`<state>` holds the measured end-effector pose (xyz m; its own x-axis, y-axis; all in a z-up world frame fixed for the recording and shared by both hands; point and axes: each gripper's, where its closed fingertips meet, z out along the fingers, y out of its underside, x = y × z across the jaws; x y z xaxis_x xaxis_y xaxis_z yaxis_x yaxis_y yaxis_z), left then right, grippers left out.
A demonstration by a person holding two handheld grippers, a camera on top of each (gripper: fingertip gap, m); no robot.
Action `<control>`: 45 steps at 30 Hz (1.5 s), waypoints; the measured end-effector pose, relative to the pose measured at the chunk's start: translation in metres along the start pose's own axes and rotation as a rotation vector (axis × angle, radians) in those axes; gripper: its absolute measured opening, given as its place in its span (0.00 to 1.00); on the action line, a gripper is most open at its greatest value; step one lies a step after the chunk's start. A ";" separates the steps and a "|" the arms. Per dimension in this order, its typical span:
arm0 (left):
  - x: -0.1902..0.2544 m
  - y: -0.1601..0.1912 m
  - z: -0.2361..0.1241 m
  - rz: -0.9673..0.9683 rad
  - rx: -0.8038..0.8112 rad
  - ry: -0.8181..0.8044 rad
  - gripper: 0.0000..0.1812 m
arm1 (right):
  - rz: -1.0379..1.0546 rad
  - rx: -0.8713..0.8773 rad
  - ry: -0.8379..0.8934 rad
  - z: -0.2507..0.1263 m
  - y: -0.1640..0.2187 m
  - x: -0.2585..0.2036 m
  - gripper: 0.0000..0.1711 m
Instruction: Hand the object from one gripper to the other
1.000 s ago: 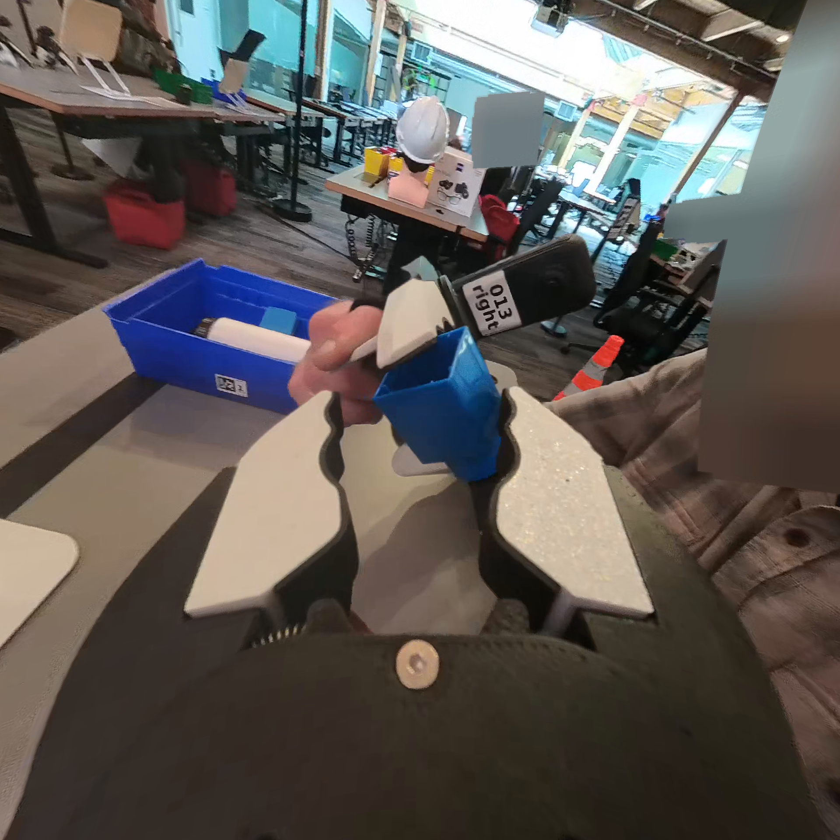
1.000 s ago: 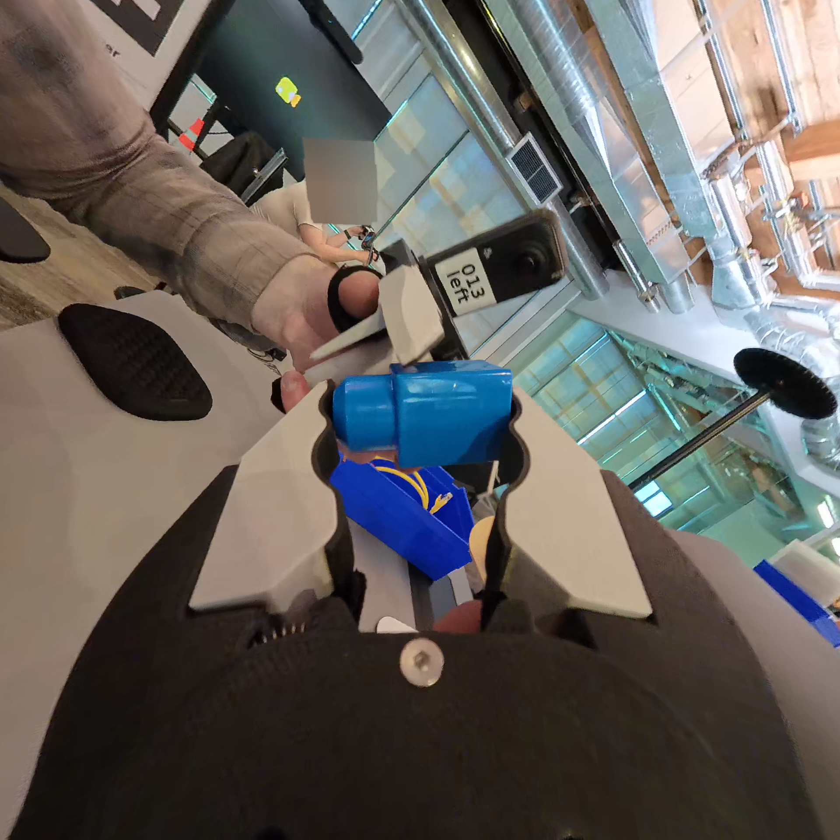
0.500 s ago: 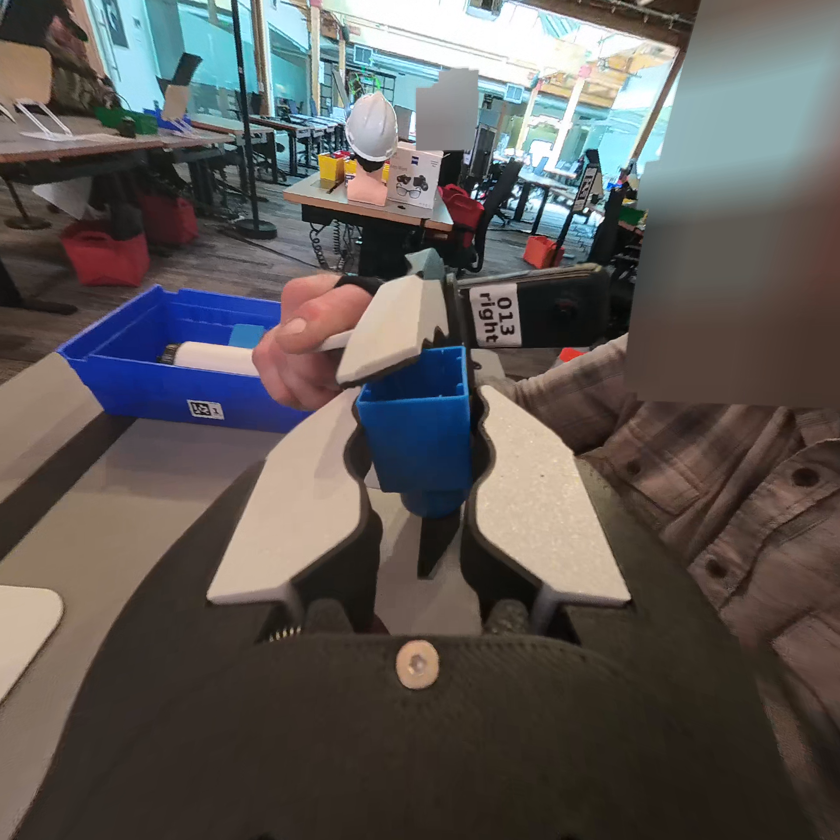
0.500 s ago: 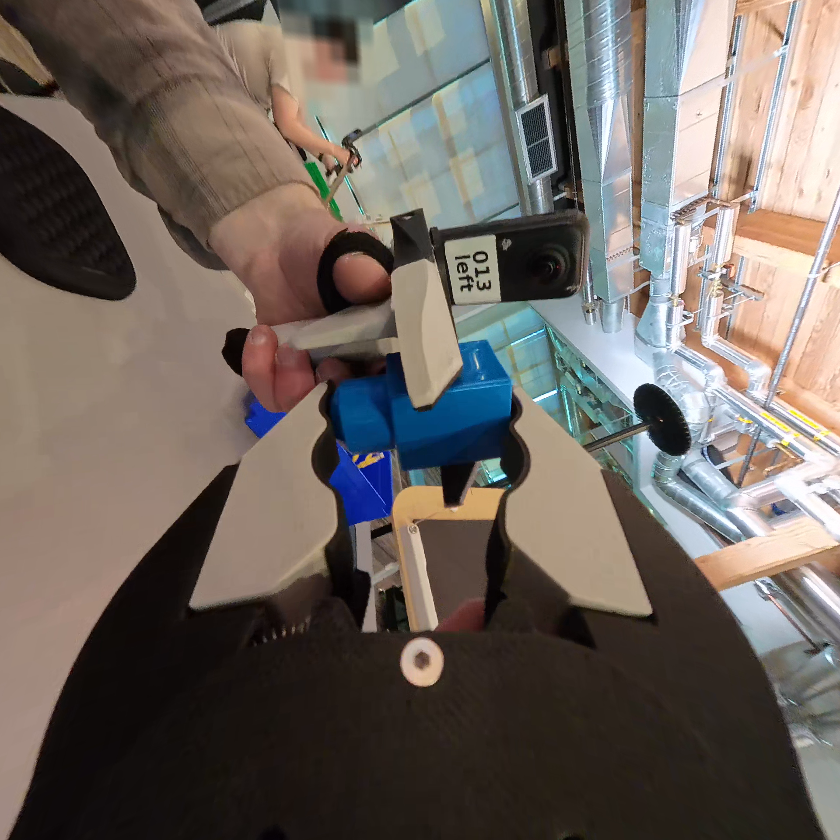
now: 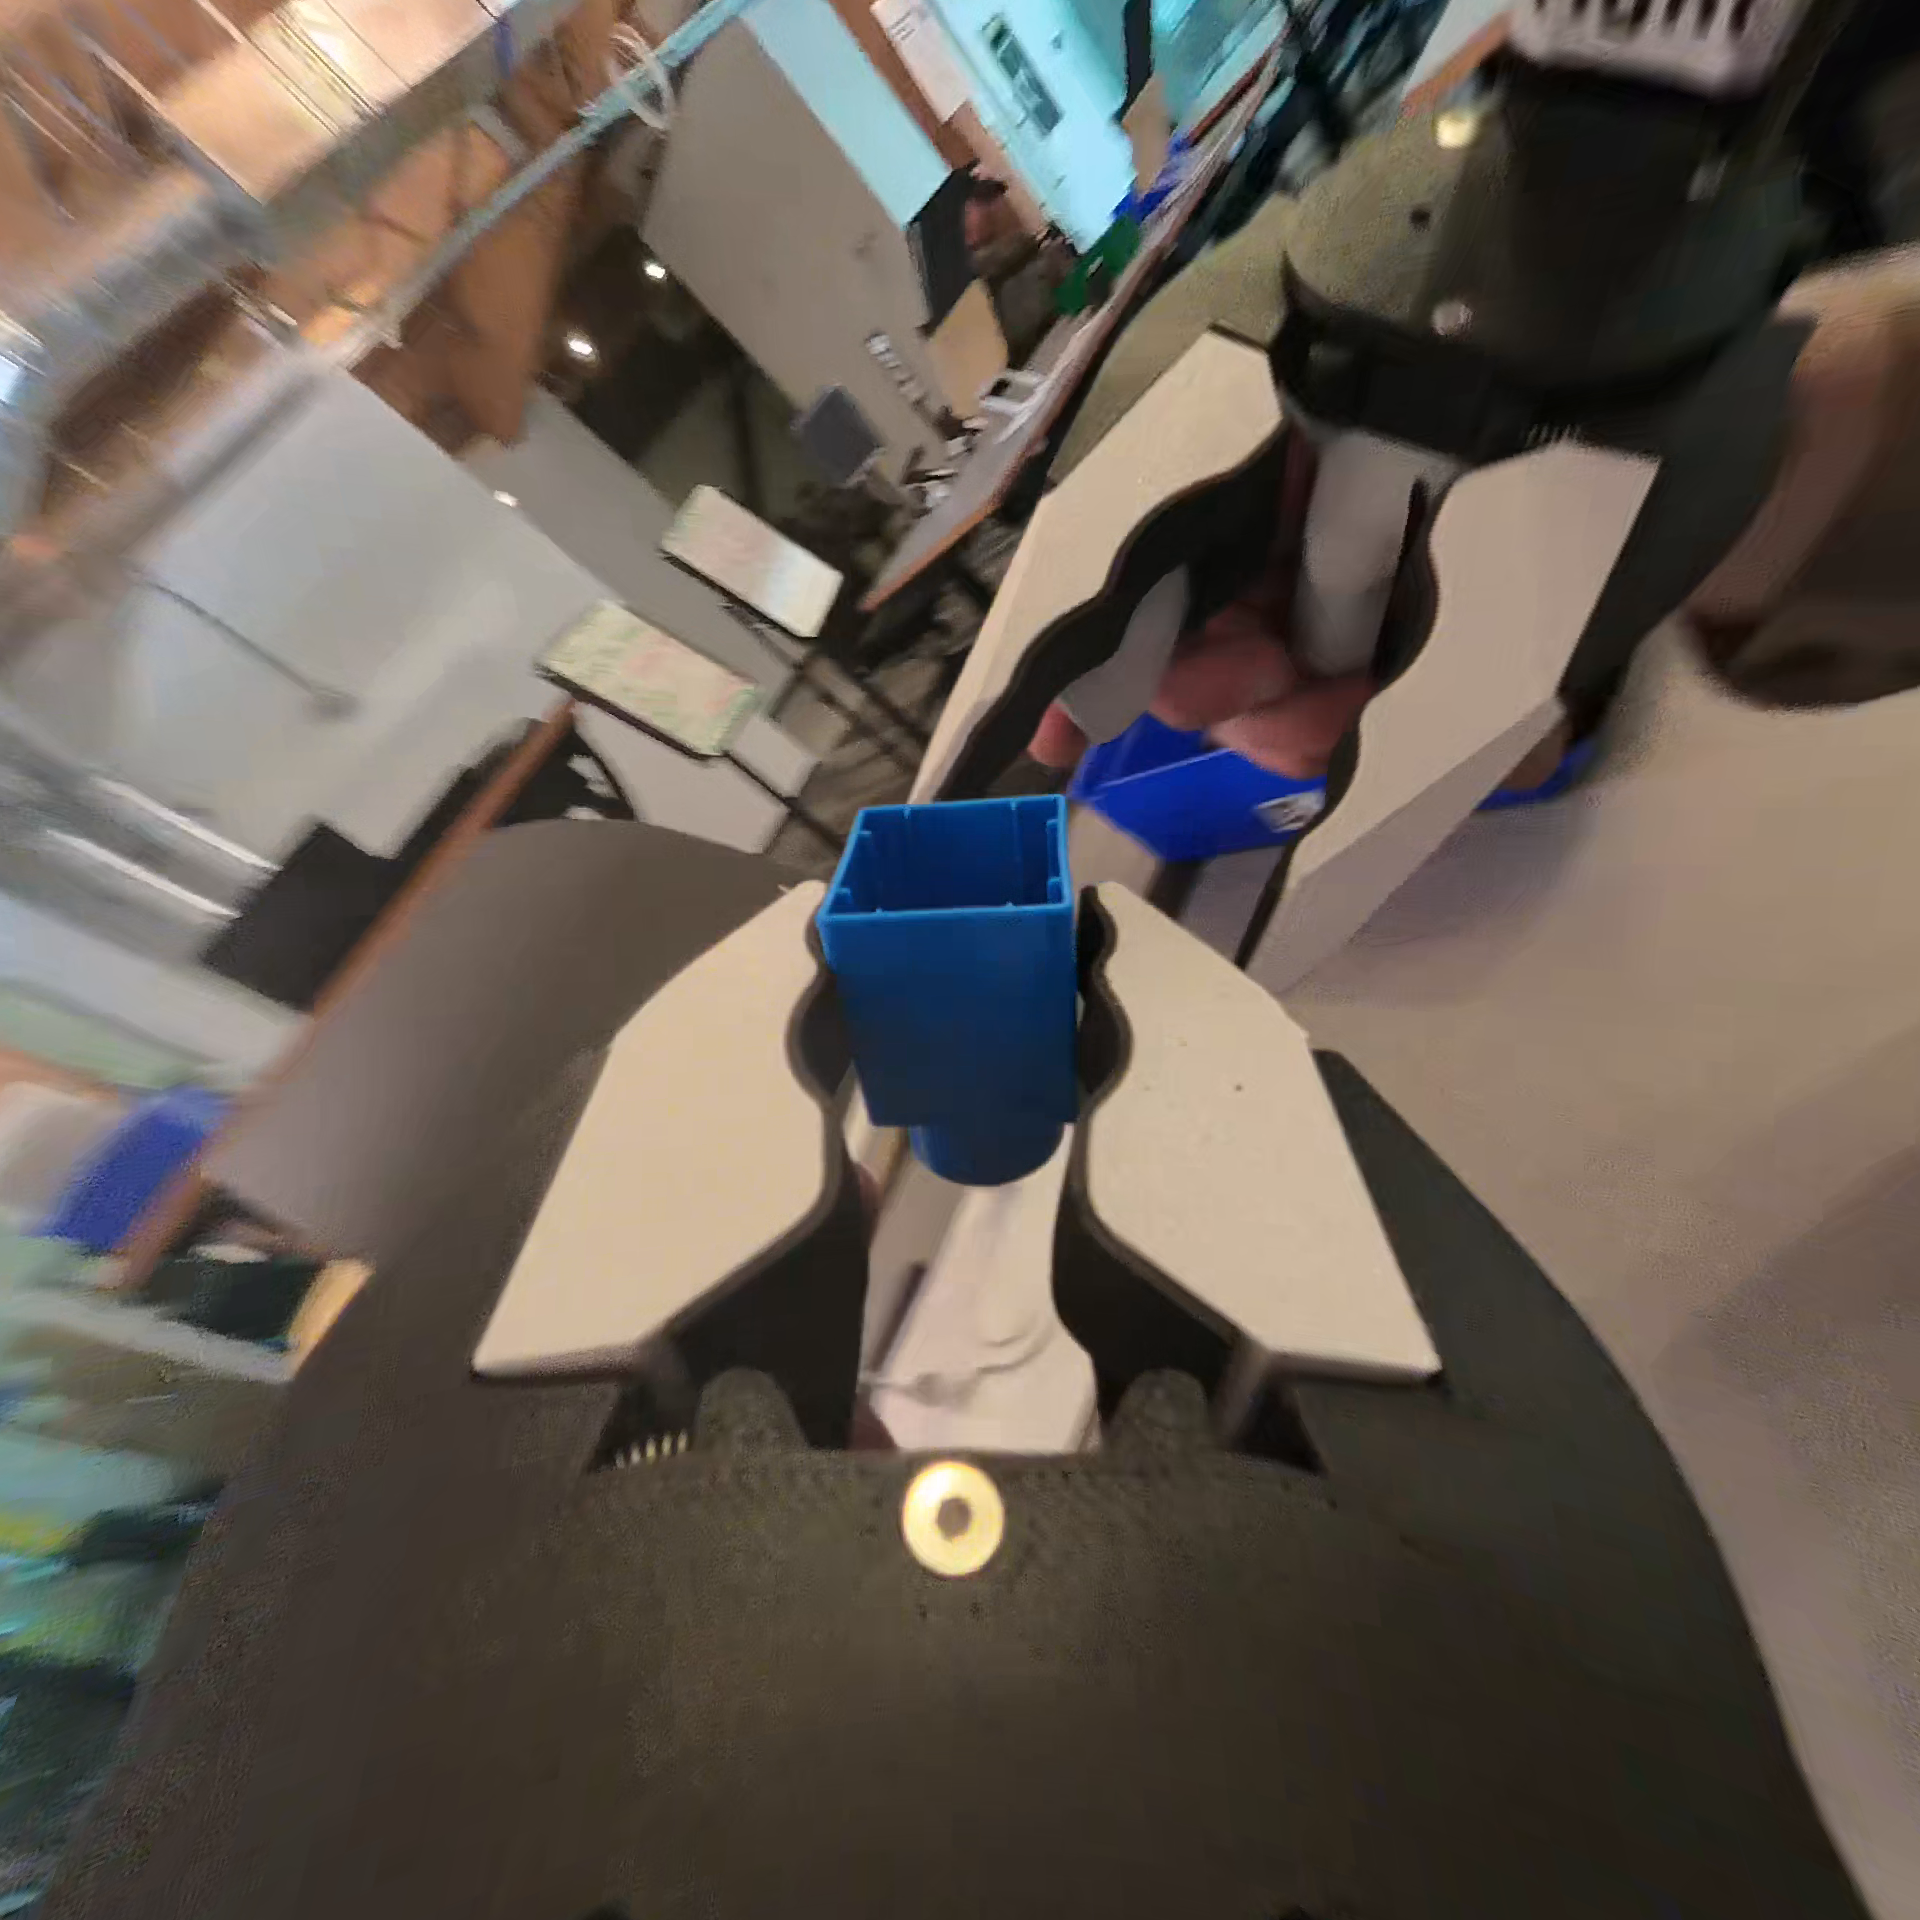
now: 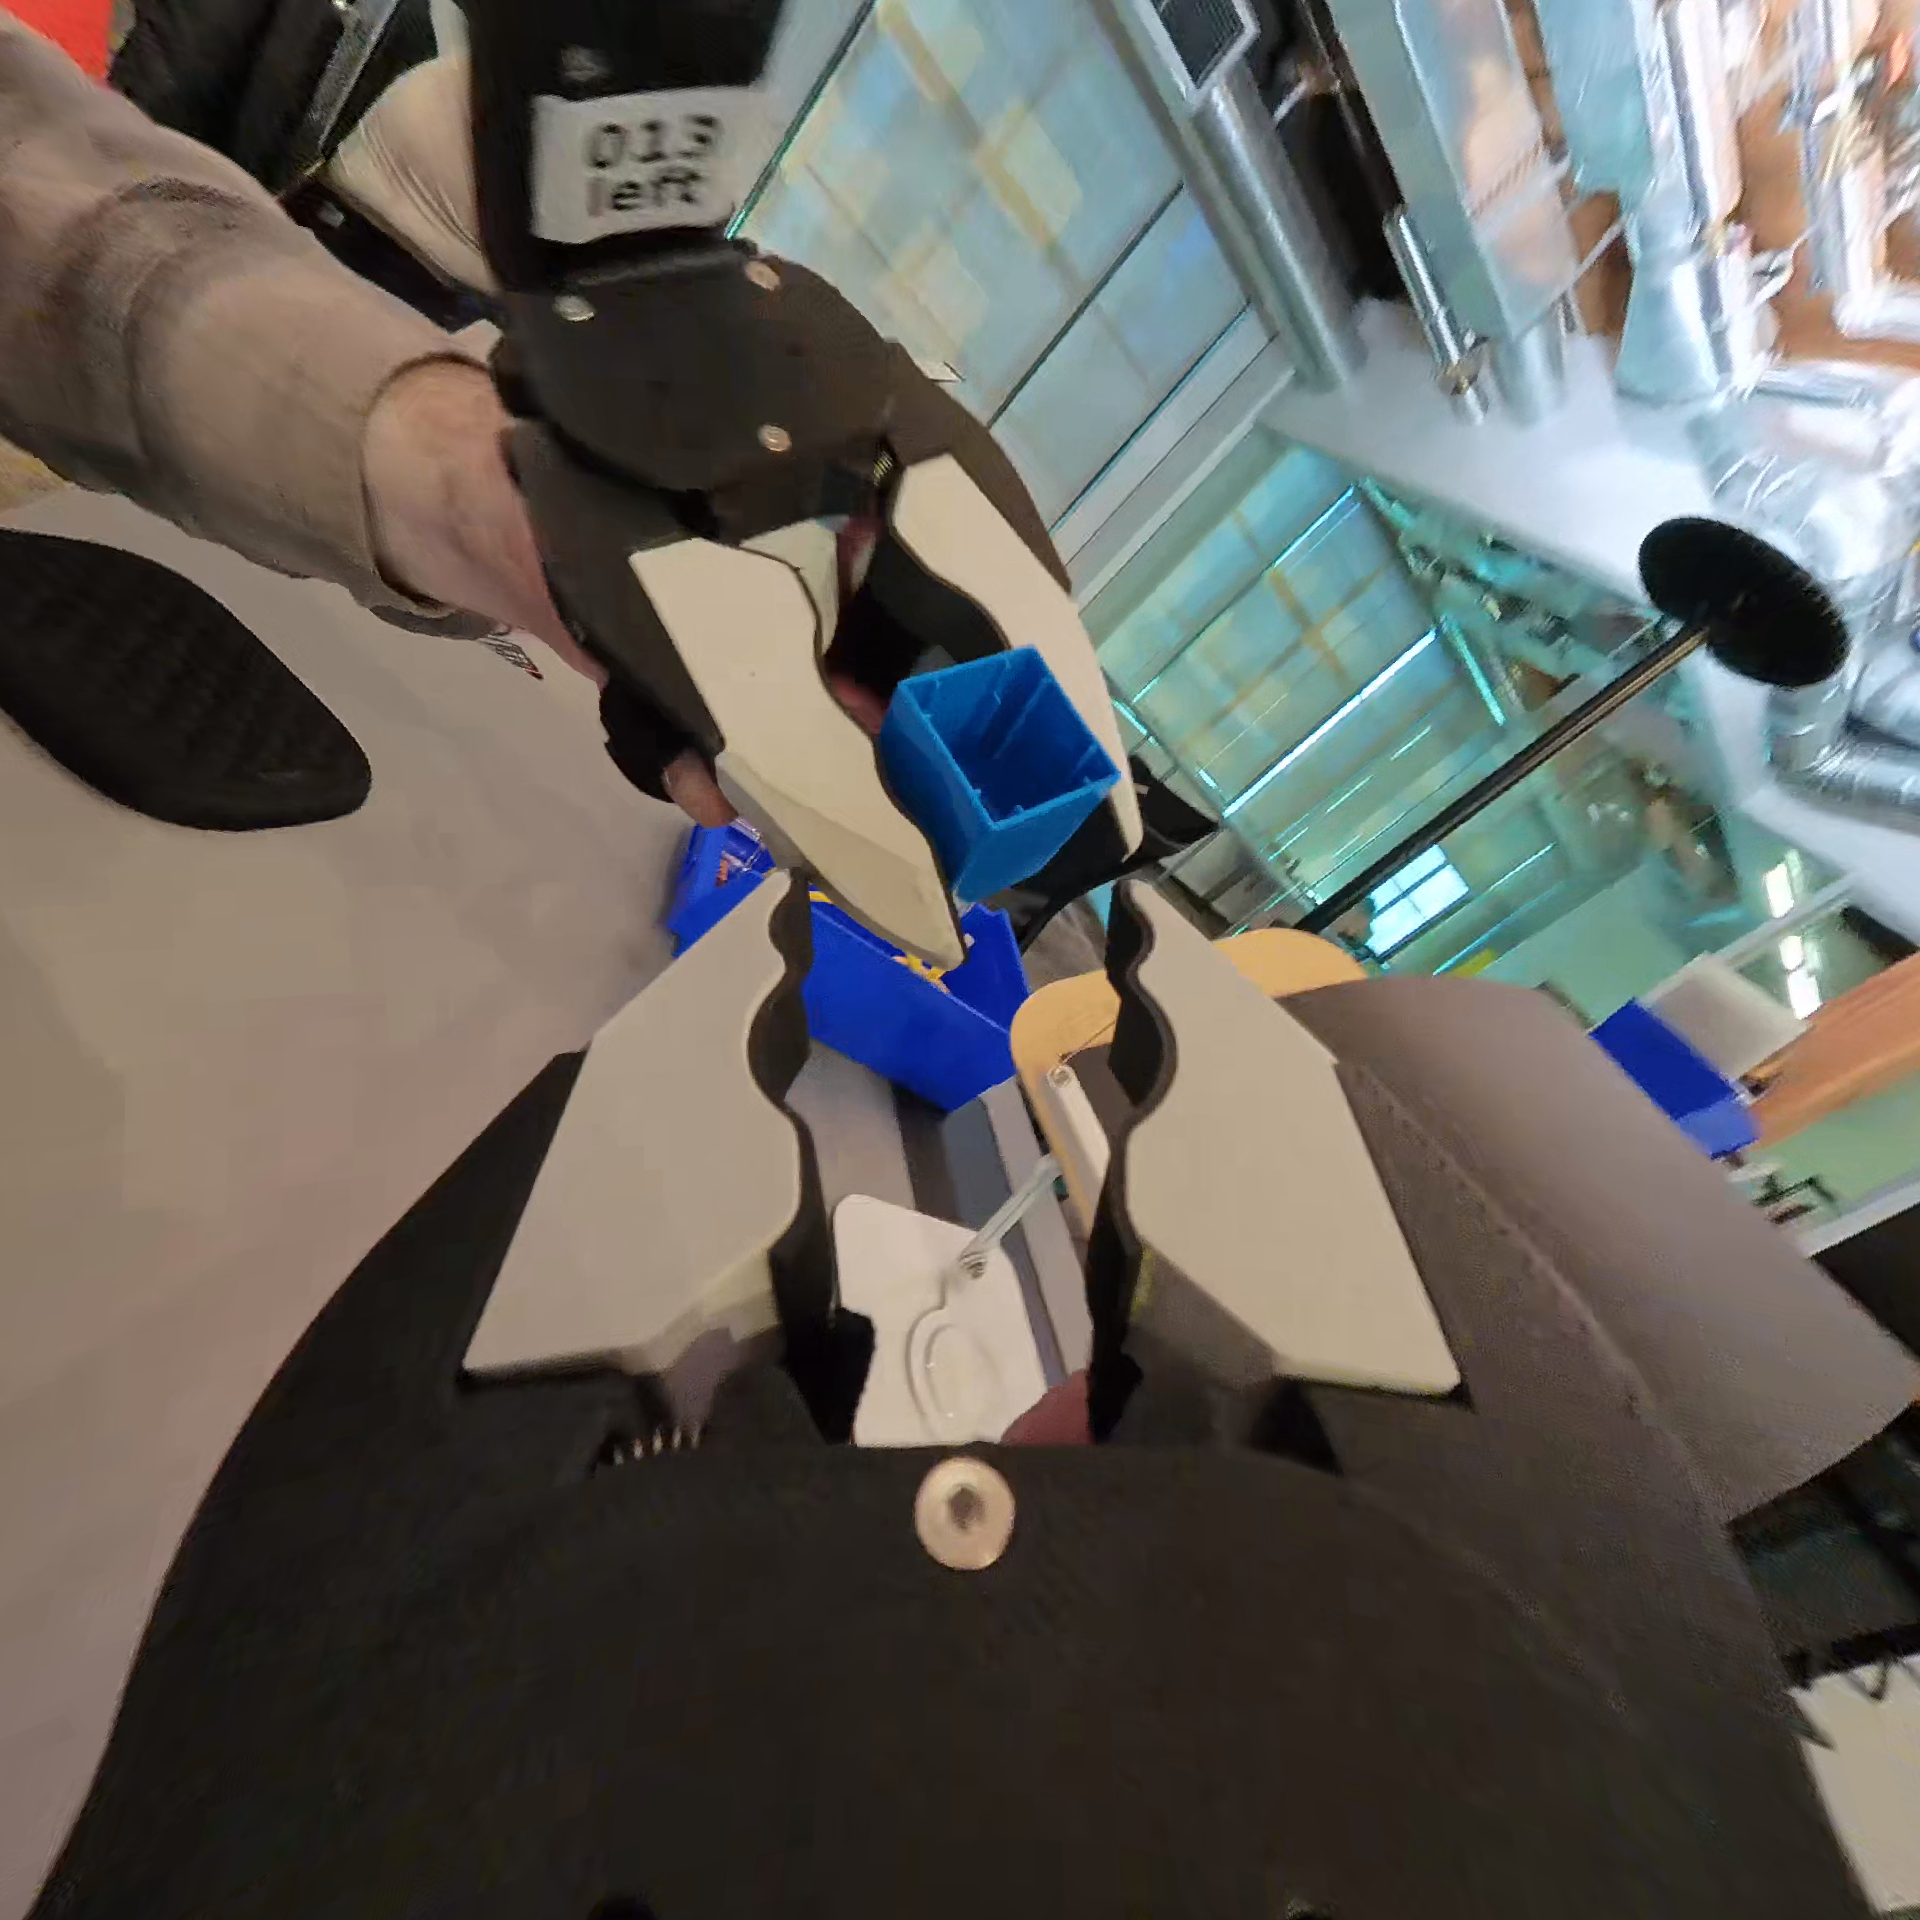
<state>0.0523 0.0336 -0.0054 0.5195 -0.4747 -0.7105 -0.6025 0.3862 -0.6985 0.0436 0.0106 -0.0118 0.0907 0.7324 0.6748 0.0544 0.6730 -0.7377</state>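
Note:
The object is a small blue plastic piece (image 5: 961,997) with a square open top and a round stub below. My left gripper (image 5: 951,904) is shut on it, its jaws pressed on both side walls. My right gripper (image 5: 1122,868) shows beyond it at the upper right, open and empty. In the right wrist view my right gripper (image 6: 951,894) is open with nothing between its fingers. The left gripper (image 6: 1039,883) hangs just in front of it and holds the blue piece (image 6: 997,769), clear of the right fingers.
A blue bin (image 5: 1174,810) stands on the grey table (image 5: 1662,1039) behind the grippers and also shows in the right wrist view (image 6: 904,1018). A white pad (image 6: 935,1320) and a wooden chair back (image 6: 1070,1018) lie below. The background is blurred.
The right gripper has opened, let go of the blue piece and drawn back. The left gripper has kept hold of it and swung round, so its view has tilted sharply.

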 end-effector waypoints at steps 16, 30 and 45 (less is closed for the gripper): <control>-0.023 0.016 0.008 0.478 -0.160 -0.340 0.23 | 0.288 -0.028 0.044 0.000 -0.005 0.018 0.33; -0.019 0.021 0.015 0.661 -0.230 -0.408 0.23 | 0.486 -0.063 0.063 0.024 0.016 0.010 0.20; 0.007 0.020 -0.017 0.356 -0.201 0.129 0.27 | 0.192 -0.111 -0.121 0.001 0.022 -0.009 0.19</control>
<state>0.0335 0.0243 -0.0232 0.1854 -0.4394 -0.8790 -0.8434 0.3879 -0.3718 0.0427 0.0191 -0.0346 -0.0091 0.8571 0.5151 0.1567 0.5099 -0.8458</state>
